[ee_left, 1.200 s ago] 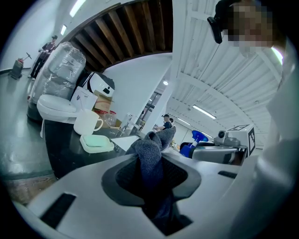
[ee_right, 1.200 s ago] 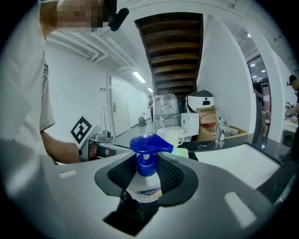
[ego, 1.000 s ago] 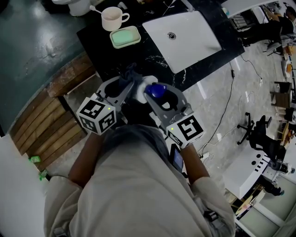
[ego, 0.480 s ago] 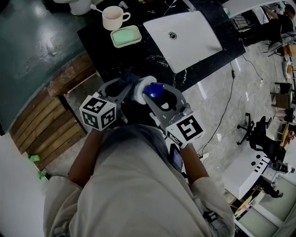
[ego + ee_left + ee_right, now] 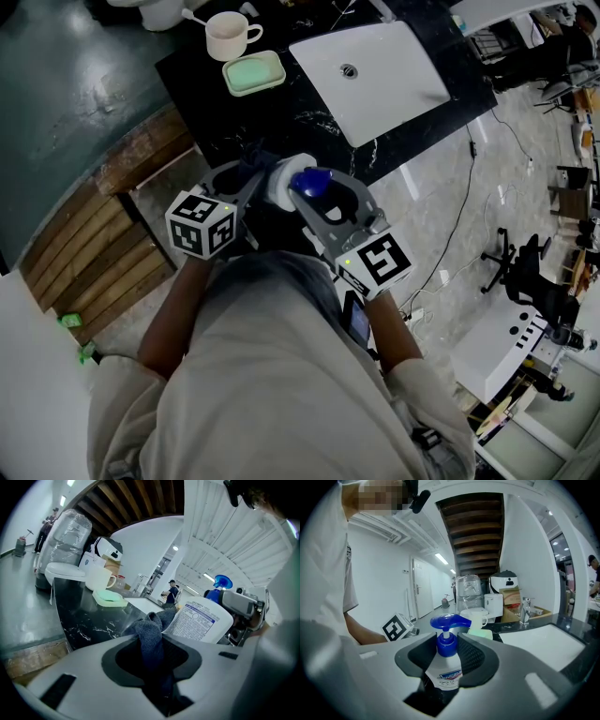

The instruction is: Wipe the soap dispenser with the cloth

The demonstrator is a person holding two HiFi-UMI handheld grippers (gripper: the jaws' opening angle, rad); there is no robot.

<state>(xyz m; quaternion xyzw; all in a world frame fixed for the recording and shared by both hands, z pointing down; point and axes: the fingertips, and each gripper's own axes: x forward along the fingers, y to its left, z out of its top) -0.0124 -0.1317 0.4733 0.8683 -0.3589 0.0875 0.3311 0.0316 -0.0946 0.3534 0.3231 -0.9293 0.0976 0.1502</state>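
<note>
The soap dispenser [image 5: 292, 184] is a white bottle with a blue pump [image 5: 449, 639], held in the air close to the person's chest. My right gripper [image 5: 448, 654] is shut on the dispenser's neck. A dark grey-blue cloth [image 5: 152, 637] is clamped in my left gripper [image 5: 157, 667], its free end bunched against the bottle's labelled side [image 5: 199, 620]. In the head view the left gripper [image 5: 246, 187] is at the dispenser's left, the right gripper [image 5: 323, 199] just behind it, and the cloth [image 5: 260, 156] pokes out above the bottle.
A black marble counter [image 5: 253, 112] lies ahead with a white sink basin [image 5: 375, 75], a green soap dish [image 5: 253, 72] and a white mug [image 5: 228, 36]. Wooden slats [image 5: 94, 244] run along the left. Cables and chairs [image 5: 516, 272] stand on the floor to the right.
The left gripper's marker cube has turned and shifted slightly right, toward the bottle, rubbing the cloth along it. The right gripper and dispenser stay nearly still.
</note>
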